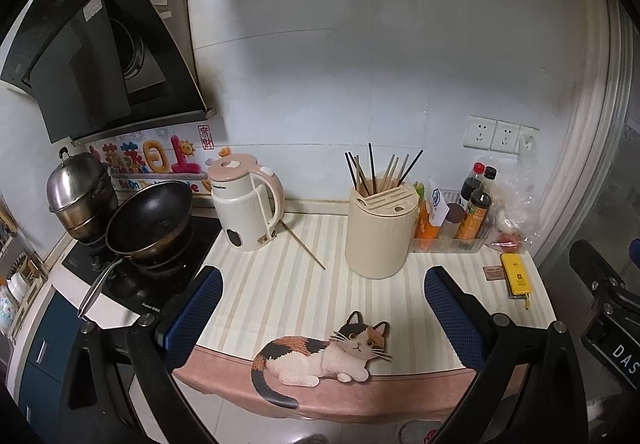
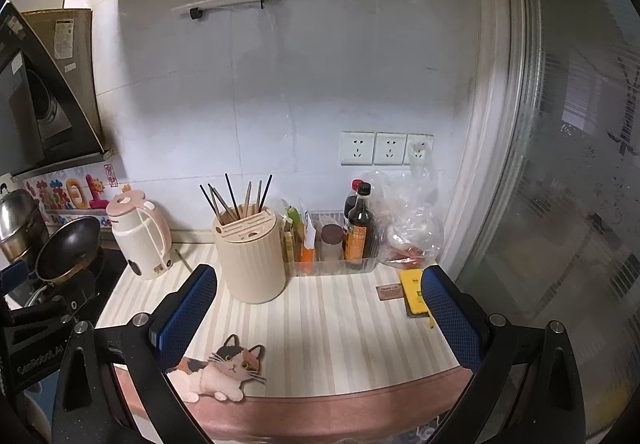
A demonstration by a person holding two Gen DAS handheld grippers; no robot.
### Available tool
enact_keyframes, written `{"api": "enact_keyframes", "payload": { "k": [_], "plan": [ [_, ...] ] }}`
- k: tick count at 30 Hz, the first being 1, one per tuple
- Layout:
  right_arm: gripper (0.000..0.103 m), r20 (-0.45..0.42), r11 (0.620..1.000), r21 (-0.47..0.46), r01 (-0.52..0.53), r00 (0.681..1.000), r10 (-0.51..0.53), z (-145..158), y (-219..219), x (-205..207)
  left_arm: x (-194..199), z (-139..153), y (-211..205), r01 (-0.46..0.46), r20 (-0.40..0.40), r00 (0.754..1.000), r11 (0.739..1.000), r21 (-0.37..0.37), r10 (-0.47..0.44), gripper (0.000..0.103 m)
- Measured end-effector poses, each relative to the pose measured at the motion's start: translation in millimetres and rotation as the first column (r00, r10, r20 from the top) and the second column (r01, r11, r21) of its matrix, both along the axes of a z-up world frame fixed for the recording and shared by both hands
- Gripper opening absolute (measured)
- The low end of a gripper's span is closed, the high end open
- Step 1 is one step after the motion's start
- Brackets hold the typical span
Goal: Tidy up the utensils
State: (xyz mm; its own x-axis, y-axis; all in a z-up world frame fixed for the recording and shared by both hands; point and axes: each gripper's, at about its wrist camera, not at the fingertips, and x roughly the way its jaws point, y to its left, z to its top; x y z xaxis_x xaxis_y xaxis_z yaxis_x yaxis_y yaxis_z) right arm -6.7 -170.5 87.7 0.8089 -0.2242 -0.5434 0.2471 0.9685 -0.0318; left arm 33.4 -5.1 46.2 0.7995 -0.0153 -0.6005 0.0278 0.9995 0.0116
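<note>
A cream ribbed utensil holder [image 1: 378, 234] [image 2: 251, 259] stands at the back of the striped counter mat, with several black and wooden chopsticks [image 1: 376, 170] [image 2: 236, 196] upright in it. One loose wooden chopstick [image 1: 304, 244] [image 2: 183, 259] lies flat on the mat between the holder and the kettle. My left gripper [image 1: 322, 298] is open above the mat's front, short of the holder, nothing between its blue pads. My right gripper [image 2: 318, 296] is open too, in front of the holder and empty.
A pink and cream kettle [image 1: 248, 204] [image 2: 140, 240] stands left of the holder. Pans [image 1: 150, 220] sit on the stove at left. A clear bin of sauce bottles [image 1: 472, 216] [image 2: 356, 234], a plastic bag [image 2: 408, 224] and a yellow phone [image 1: 517, 276] [image 2: 413, 290] occupy the right. Wall sockets [image 2: 386, 148] are behind.
</note>
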Motion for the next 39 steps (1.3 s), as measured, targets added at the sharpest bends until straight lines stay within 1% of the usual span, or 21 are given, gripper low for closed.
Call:
{"api": "enact_keyframes", "payload": {
  "k": [13, 26, 34, 39],
  "plan": [
    [0.103, -0.023, 1.000, 0.007, -0.014, 1.000, 0.014, -8, -4, 9, 2, -3, -3, -0.001, -0.010, 1.000, 1.000, -0.003, 0.001, 0.103],
    [0.103, -0.082, 1.000, 0.015, -0.026, 0.996, 0.027, -23, -3, 24, 15, -17, 1, -0.011, -0.075, 0.997, 1.000, -0.010, 0.010, 0.103],
    [0.103, -0.112, 0.999, 0.017, -0.028, 0.993, 0.030, -30, -4, 35, 20, -20, 2, -0.016, -0.080, 0.997, 1.000, -0.006, 0.016, 0.103],
    [0.103, -0.115, 0.999, 0.017, -0.028, 0.993, 0.029, -31, -4, 38, 23, -22, 3, -0.015, -0.080, 0.997, 1.000, -0.002, 0.015, 0.103]
  ]
}}
